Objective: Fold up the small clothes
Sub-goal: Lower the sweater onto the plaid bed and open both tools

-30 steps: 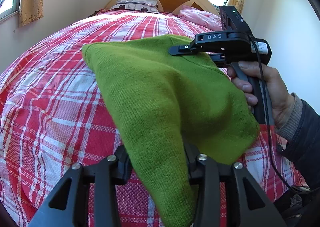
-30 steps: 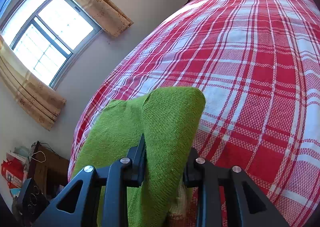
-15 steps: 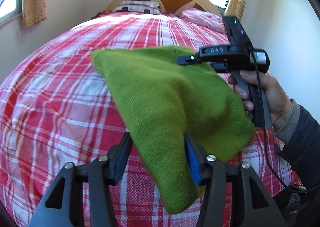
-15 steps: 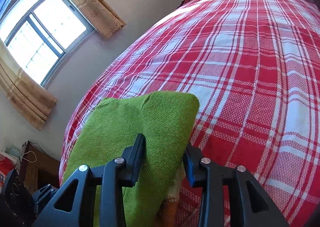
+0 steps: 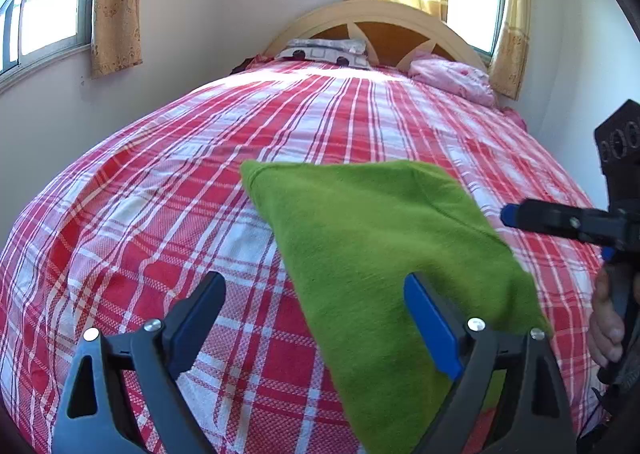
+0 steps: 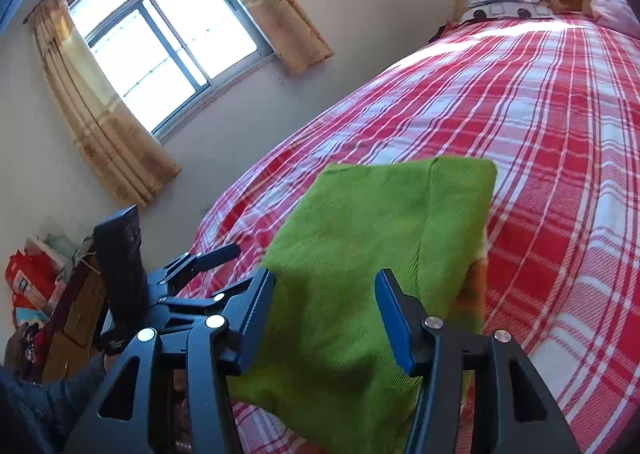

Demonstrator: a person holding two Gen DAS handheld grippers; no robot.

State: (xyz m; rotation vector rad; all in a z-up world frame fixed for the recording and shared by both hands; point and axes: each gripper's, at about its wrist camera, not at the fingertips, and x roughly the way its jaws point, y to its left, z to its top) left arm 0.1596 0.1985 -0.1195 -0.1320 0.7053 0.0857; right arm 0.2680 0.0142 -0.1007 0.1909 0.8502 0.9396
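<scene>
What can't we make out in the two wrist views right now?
- Near edge of the green knit garment: cut off by the frame bottom and the left gripper in the left wrist view.
- Orange patch beside the garment: mostly covered by it in the right wrist view; can't identify.
- Right gripper: both views show it only in part.
- Clutter by the wall: too small.

Red plaid bed (image 5: 168, 213) bearing folded green garment (image 5: 372, 238), two pillows (image 5: 324, 53)
</scene>
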